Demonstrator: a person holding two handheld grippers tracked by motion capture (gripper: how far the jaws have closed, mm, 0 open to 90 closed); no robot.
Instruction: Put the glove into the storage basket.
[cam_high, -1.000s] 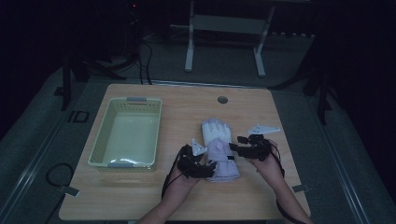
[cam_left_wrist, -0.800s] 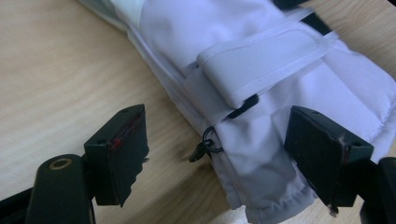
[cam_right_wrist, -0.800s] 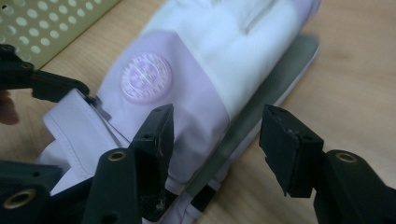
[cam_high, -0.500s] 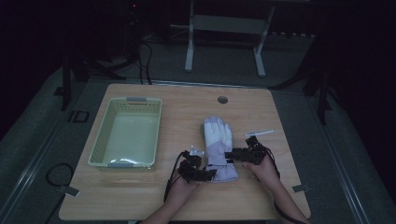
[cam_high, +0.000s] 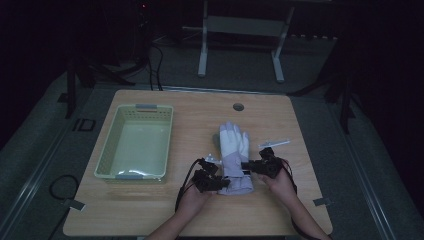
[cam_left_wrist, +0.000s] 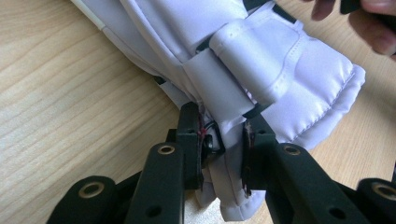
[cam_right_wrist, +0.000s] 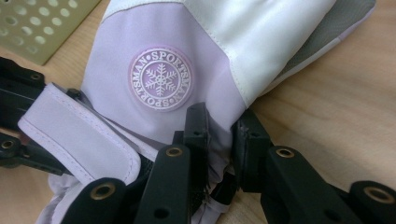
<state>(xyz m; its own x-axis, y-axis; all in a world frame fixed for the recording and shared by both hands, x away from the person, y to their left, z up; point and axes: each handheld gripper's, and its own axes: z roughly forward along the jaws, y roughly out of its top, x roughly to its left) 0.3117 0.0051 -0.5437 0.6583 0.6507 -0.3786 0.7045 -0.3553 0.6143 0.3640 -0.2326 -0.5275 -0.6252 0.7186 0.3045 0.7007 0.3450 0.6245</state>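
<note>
1. A white and lilac winter glove (cam_high: 234, 159) lay flat on the wooden surface (cam_high: 280, 210), right of centre, its fingers pointing away from the person and its cuff toward the near edge.
2. A round snowflake badge (cam_right_wrist: 160, 78) marked the lilac back of the glove, and a padded wrist strap (cam_left_wrist: 254, 58) curled up loose from the cuff.
3. The left gripper (cam_high: 216, 183) sat at the cuff's left side; its jaws had just been closing and pinched a fold of cuff fabric between the pads, as the left gripper view showed.
4. The right gripper (cam_high: 248, 165) met the glove's right edge near the wrist; its jaws had also just been closing, and the right gripper view showed lilac fabric clamped between them.
5. The person's left hand (cam_high: 192, 200) and right hand (cam_high: 281, 184) came in from the near edge, each wrapped round its gripper.
6. A small pale strip (cam_high: 274, 143) lay on the surface just right of the glove's fingers.
7. A pale green perforated basket (cam_high: 107, 156) stood well apart on the left half of the surface.
8. A round grommet hole (cam_high: 238, 107) sat near the far edge.
</note>
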